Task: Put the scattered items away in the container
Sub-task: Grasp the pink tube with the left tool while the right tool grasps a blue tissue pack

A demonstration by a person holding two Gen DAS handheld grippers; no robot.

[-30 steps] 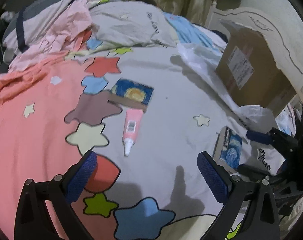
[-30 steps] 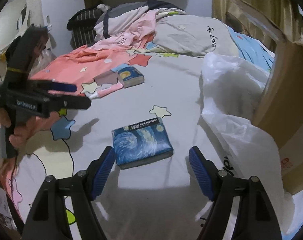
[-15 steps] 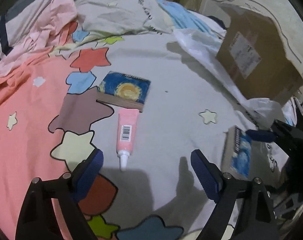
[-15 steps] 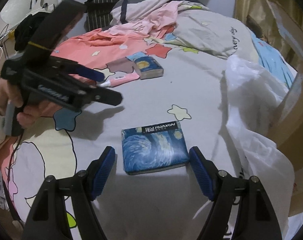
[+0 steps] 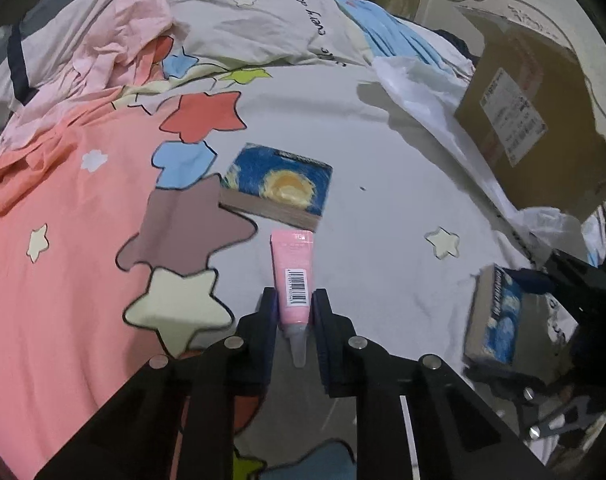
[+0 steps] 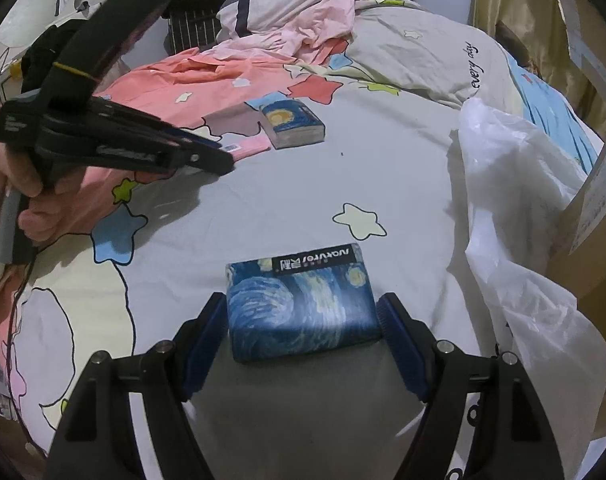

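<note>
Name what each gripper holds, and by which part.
The left gripper is shut on the pink tube near its cap end. The right gripper is closing around the blue tissue pack, at its short sides; no firm hold shows.

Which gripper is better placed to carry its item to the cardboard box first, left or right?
Left, probably. The left gripper is shut on the pink tube; the right gripper's jaws are closing around the blue starry packet.

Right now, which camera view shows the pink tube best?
The left wrist view: the pink tube lies close, barcode up, clamped between the left tongs. The right wrist view shows only its far end behind those tongs.
</note>
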